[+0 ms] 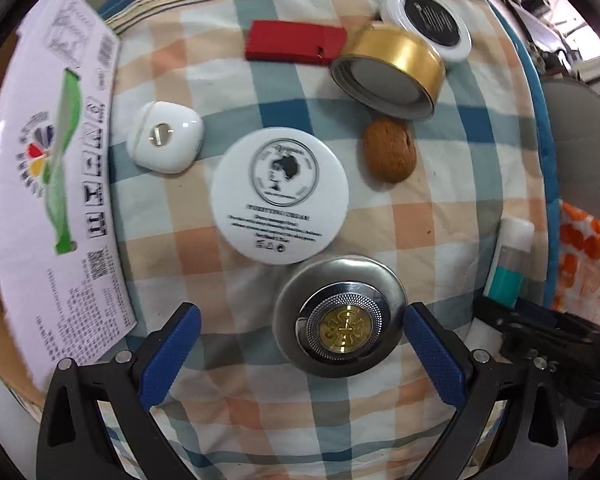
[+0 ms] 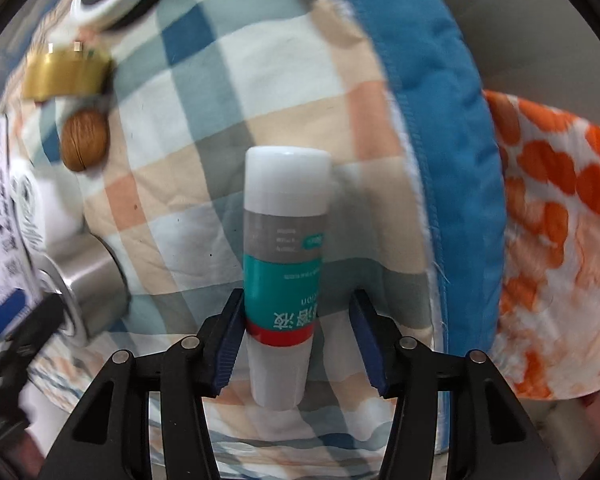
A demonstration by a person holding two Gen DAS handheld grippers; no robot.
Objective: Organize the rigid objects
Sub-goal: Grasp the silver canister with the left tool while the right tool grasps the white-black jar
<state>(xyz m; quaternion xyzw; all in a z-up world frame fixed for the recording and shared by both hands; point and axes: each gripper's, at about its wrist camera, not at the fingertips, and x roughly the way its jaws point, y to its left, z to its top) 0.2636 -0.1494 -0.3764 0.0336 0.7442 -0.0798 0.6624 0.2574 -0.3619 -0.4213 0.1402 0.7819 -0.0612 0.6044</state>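
My left gripper (image 1: 302, 332) is open above the checked cloth (image 1: 180, 248), its blue pads on either side of a round steel tin with a gold emblem (image 1: 338, 316), not touching it. A white round cream tin (image 1: 280, 196), a white earbud case (image 1: 164, 136), a walnut (image 1: 389, 153), a red box (image 1: 294, 42), a gold lid (image 1: 392, 72) and a white jar with a black top (image 1: 430, 20) lie beyond. My right gripper (image 2: 296, 320) is open around a teal and white bottle (image 2: 284, 264) lying on the cloth; the left pad touches it, the right pad stands apart.
A white printed cardboard box (image 1: 60, 200) lies along the left edge of the cloth. The cloth's blue border (image 2: 452, 160) runs down the right, with an orange and white fabric (image 2: 560, 220) beyond it. The steel tin (image 2: 88, 276) and walnut (image 2: 85, 140) show left of the bottle.
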